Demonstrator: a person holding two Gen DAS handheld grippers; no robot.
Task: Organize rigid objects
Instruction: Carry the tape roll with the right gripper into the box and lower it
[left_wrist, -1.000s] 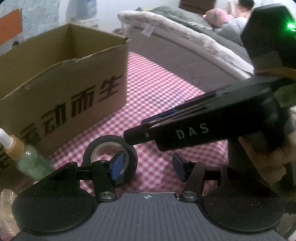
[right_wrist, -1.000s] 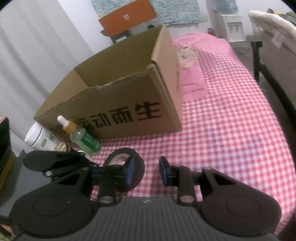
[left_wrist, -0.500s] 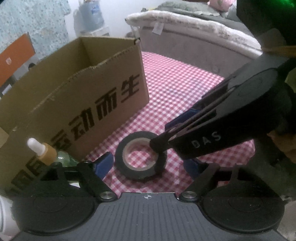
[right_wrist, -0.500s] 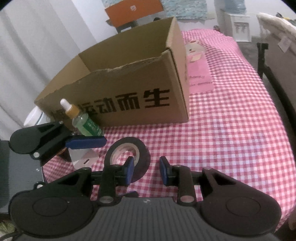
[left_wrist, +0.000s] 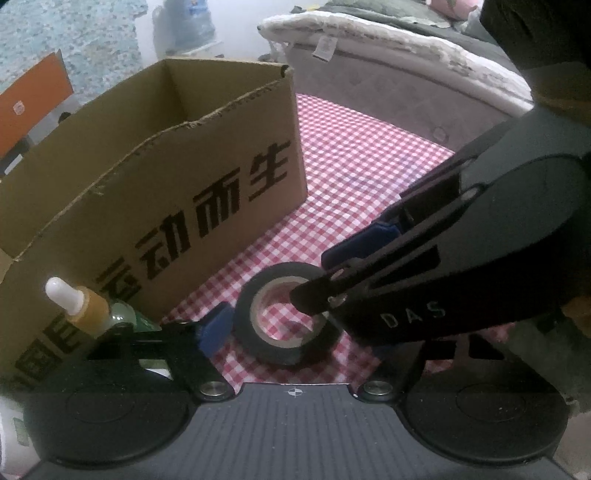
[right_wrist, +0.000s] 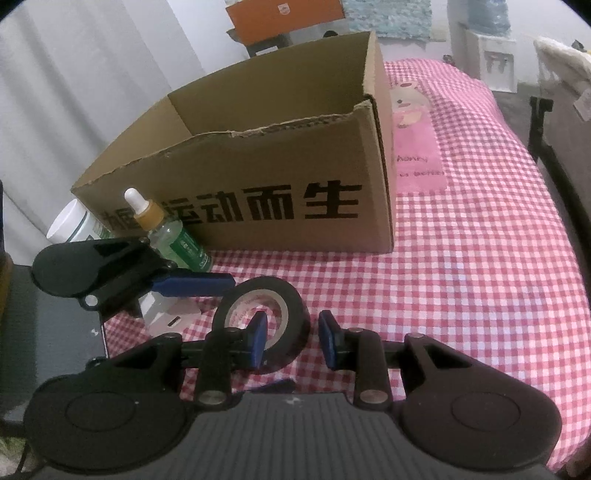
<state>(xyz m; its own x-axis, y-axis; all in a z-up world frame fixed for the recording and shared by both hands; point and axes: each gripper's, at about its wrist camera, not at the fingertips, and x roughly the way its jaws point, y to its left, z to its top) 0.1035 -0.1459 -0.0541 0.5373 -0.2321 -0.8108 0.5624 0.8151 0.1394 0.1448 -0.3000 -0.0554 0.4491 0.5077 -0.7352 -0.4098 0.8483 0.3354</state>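
A black tape roll (left_wrist: 284, 314) lies on the pink checked cloth in front of an open cardboard box (left_wrist: 155, 184). It also shows in the right wrist view (right_wrist: 264, 325). My right gripper (right_wrist: 291, 339) is open; its left finger sits inside the roll's hole and its right finger is outside the rim. My left gripper (left_wrist: 306, 332) is open wide, its one visible blue pad beside the roll's left side. A dropper bottle (right_wrist: 170, 236) and a white jar (right_wrist: 74, 225) stand by the box's left corner.
A small white charger block (right_wrist: 170, 314) lies left of the roll. A pink printed patch (right_wrist: 413, 147) lies on the cloth right of the box. A bed (left_wrist: 406, 81) stands beyond the table's far edge.
The left gripper opened wide and pulled back from the roll. The right gripper lowered over the roll, one finger now in its hole. Both views moved closer to the box.
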